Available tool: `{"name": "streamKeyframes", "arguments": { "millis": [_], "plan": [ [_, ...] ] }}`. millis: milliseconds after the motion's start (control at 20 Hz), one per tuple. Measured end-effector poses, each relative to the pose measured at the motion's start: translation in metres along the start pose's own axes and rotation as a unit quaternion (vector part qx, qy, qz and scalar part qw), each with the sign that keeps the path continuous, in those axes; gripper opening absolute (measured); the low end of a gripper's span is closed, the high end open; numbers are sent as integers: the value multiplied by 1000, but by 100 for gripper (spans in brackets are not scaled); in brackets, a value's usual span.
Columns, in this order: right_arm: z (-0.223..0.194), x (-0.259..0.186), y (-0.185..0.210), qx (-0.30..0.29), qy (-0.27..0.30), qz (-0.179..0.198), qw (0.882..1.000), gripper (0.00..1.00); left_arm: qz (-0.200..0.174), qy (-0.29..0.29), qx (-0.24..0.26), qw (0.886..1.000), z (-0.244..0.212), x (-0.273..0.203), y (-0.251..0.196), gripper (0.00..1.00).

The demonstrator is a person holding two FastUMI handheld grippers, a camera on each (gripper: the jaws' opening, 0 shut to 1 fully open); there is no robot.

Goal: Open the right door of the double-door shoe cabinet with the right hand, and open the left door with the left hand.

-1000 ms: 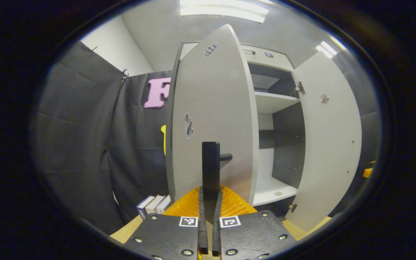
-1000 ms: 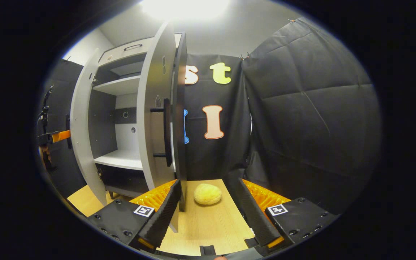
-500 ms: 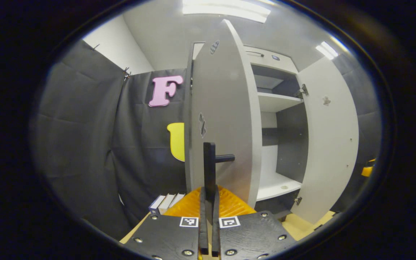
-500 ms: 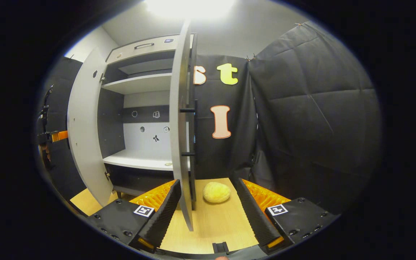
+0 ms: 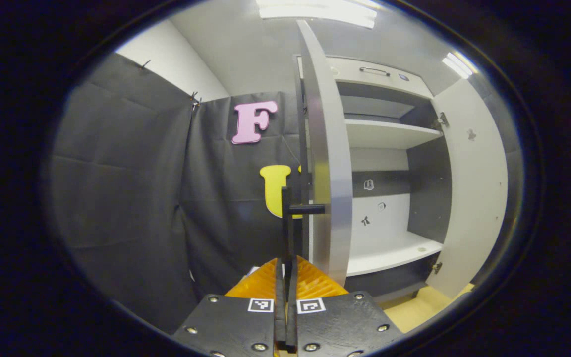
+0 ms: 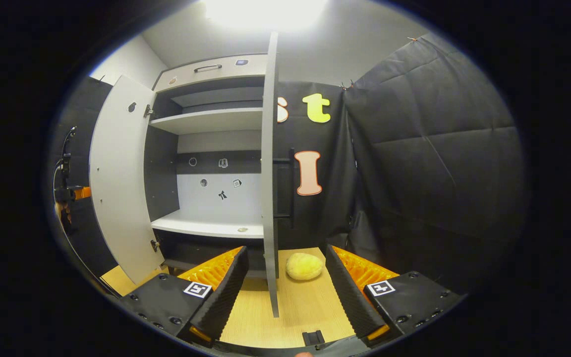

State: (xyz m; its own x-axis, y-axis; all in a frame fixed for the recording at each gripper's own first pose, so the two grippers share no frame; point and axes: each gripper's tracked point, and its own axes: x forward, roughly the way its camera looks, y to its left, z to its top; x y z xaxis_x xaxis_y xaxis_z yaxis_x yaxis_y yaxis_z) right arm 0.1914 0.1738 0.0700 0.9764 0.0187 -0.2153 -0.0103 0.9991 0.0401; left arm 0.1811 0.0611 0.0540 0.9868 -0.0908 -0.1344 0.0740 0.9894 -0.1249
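The shoe cabinet (image 5: 384,134) stands with both doors swung out. In the left gripper view the left door (image 5: 329,163) shows edge-on, and my left gripper (image 5: 286,264) is shut on its black vertical handle (image 5: 288,223). The right door (image 5: 474,188) hangs wide at the far right. In the right gripper view the right door (image 6: 269,163) is edge-on, its handle (image 6: 291,183) on the far side. My right gripper (image 6: 285,254) is open; the door's lower edge hangs between its fingers without either pressing on it. The left door (image 6: 117,183) stands open at the left.
A yellow rounded lump (image 6: 304,266) lies on the wooden floor (image 6: 295,317) just right of the right door. White shelves (image 6: 206,121) show inside the cabinet. Black cloth walls close in on both sides. The other gripper and a hand (image 6: 67,198) sit beyond the left door.
Both doors have swung further out and now show edge-on. My left gripper stayed shut on the handle and moved with the door. More of the cabinet's inside is visible.
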Motion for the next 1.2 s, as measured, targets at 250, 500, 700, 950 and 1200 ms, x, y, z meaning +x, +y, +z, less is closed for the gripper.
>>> {"name": "streamKeyframes", "arguments": {
  "millis": [250,500,700,950,1200],
  "plan": [
    [9,-22,35,8,-20,15,1000,98,-21,-2,21,1000,0,-16,3,2],
    [12,-50,60,-13,-37,11,999,98,-33,1,27,999,-15,-63,5,2],
    [13,-63,65,-10,-43,29,999,99,-22,-5,21,1000,-17,-122,2,2],
    [13,-70,50,-17,-44,48,998,99,12,-26,38,999,-9,-189,-6,2],
    [9,-76,38,-25,-51,58,997,99,31,-18,42,998,-23,-228,-23,10]
  ]
}}
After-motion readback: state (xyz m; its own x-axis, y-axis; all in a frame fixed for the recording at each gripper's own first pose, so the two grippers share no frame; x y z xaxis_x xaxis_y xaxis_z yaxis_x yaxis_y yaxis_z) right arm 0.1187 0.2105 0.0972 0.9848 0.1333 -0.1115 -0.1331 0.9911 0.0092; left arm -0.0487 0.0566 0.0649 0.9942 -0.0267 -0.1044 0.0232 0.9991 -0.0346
